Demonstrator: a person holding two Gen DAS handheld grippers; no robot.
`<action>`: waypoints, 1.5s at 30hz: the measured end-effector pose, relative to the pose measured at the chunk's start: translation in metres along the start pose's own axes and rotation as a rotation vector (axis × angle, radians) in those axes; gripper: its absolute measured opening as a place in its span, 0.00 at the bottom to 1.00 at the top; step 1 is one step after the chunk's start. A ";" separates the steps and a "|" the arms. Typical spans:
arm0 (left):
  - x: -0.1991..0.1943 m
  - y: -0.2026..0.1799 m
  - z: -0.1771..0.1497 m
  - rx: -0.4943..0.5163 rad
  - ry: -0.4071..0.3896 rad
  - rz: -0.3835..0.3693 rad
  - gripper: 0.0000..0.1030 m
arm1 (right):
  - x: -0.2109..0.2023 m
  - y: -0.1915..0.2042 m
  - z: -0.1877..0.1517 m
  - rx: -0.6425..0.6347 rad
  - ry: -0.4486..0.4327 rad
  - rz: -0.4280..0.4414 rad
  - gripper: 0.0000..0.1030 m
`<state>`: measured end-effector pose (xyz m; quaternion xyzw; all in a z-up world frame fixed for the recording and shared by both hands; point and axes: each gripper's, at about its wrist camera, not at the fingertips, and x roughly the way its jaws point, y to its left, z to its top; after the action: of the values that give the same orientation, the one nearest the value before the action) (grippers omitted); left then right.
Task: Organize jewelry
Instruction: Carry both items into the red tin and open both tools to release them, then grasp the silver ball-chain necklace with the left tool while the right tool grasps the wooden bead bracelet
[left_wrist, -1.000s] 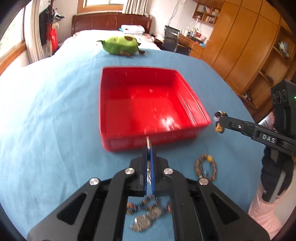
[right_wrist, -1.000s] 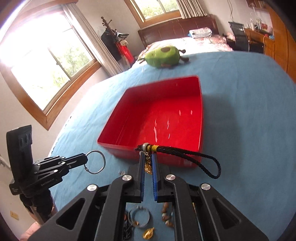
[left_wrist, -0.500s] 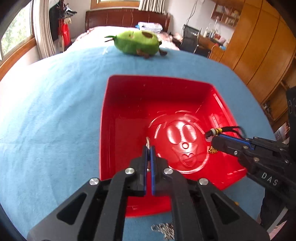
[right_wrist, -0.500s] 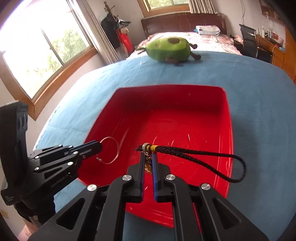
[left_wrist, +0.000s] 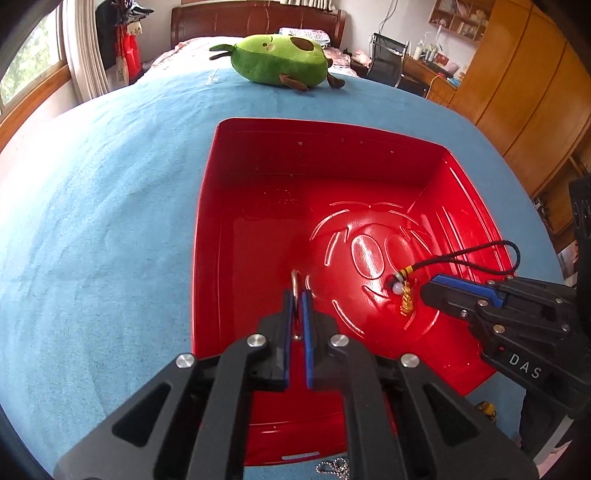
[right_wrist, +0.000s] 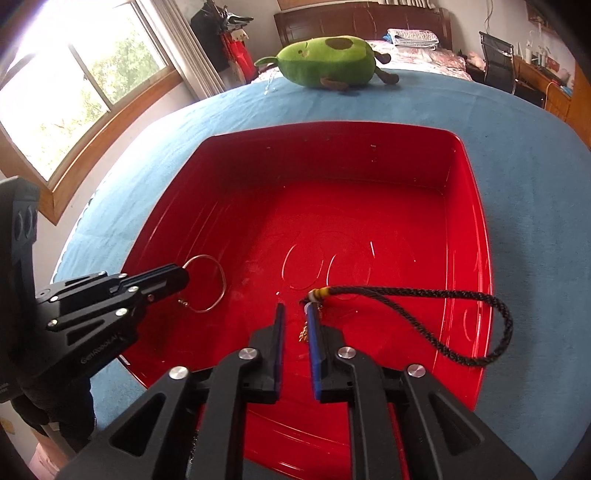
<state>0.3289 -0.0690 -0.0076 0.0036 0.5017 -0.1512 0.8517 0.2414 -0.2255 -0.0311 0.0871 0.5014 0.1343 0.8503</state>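
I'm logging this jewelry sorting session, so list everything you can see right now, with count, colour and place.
Square red plastic tray: one, red, on the blanket.
Blue fleece blanket: one, blue, covers the bed.
Thin silver wire hoop: one, silver, over the tray, between the left tool's pads.
Black braided cord charm with gold pendant: one, black and gold, in the tray, at the right tool's tips.
Green avocado plush toy: one, green and brown, beyond the tray.
Silver bead chain: one, silver, on the blanket, near side of the tray.
Wooden wardrobe: one, brown, along the wall.
Left tool: black, blue pads, jaws opening.
Right tool: black, blue pads, jaws opening.
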 end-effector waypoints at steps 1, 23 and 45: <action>0.000 0.001 0.001 -0.002 0.002 -0.006 0.10 | -0.001 0.000 -0.001 0.000 -0.001 0.001 0.14; -0.083 -0.019 -0.054 0.050 -0.064 0.057 0.48 | -0.074 0.007 -0.031 -0.008 -0.095 0.017 0.16; -0.042 -0.043 -0.130 0.055 0.077 0.081 0.65 | -0.078 -0.021 -0.126 0.080 -0.061 0.099 0.22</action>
<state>0.1880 -0.0787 -0.0294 0.0531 0.5291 -0.1302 0.8369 0.0978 -0.2686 -0.0329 0.1497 0.4755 0.1532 0.8532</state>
